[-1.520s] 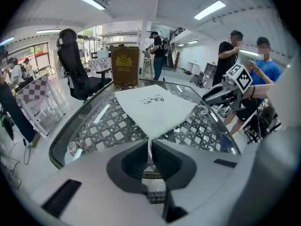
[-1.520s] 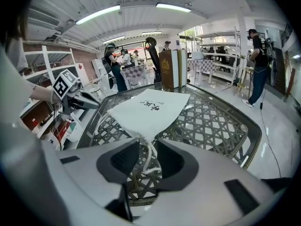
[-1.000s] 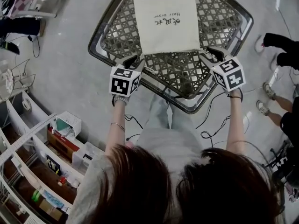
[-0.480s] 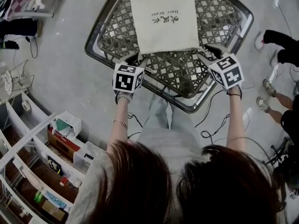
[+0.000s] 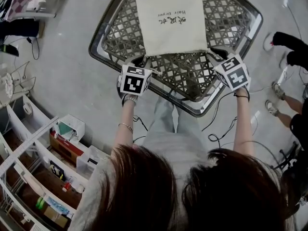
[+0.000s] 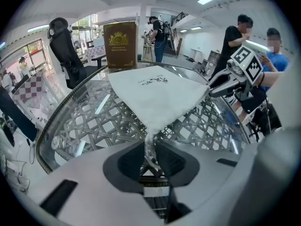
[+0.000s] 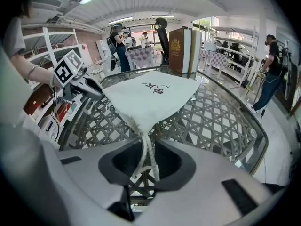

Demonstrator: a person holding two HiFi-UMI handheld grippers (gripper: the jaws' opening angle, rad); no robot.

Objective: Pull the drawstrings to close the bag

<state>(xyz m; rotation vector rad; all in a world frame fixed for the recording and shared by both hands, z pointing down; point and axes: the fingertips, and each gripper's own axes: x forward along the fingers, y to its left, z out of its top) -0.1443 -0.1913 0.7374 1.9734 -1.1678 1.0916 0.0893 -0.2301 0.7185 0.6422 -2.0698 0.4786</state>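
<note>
White cloth bag (image 5: 171, 20) flat on the glass desk (image 5: 226, 28), with black writing on top. Under the glass, a grey metal criss-cross pattern.

At the bag's near left corner, the left tool (image 5: 138, 60), tipped down at a slant. Jaws just now closing in, squeezed tight on the left drawstring (image 6: 149, 145). A thin white cord, running from the bag's corner straight into the narrow gap.

At the near right corner, the right tool (image 5: 219, 56), tipped down the same way. Jaws also just closing in, pinched on the right drawstring (image 7: 143, 147). Two strands of white cord here, side by side, with a small loop at the end.

Each near corner of the bag drawn to a point toward its tool. Near edge of the bag straight between the two tools, not bunched up yet.

Behind the bag, a tall brown box (image 6: 120, 45) with a gold crest on it. Around the desk, grey floor and black cables (image 5: 219, 124). At the lower left of the head view, white shelves (image 5: 33, 162) full of small things. A few people standing farther back in the room.
</note>
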